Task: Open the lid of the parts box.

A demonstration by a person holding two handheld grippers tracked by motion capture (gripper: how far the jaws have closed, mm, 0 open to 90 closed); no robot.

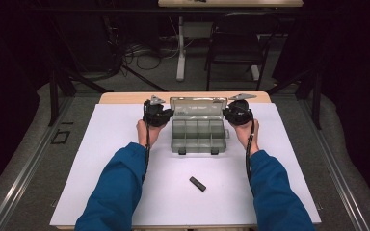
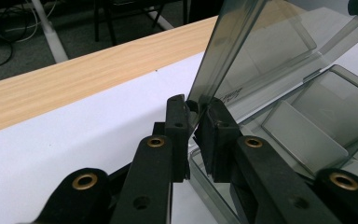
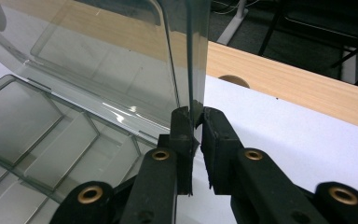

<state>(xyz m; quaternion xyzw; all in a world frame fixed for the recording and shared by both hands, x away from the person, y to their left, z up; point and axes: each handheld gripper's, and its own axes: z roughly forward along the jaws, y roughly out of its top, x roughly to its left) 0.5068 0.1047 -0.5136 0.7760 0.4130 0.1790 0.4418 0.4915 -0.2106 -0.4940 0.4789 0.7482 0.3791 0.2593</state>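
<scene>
A grey translucent compartment box lies on the white mat with its clear lid standing up at the back. My left gripper is shut on the lid's left edge. In the left gripper view the pads pinch that lid near its lower corner. My right gripper is shut on the lid's right edge, and in the right gripper view the lid rises upright out of the pads. The box's compartments look empty.
A small black stick-shaped object lies on the white mat in front of the box, between the forearms. The wooden table edge runs behind the mat. A chair and a table leg stand beyond.
</scene>
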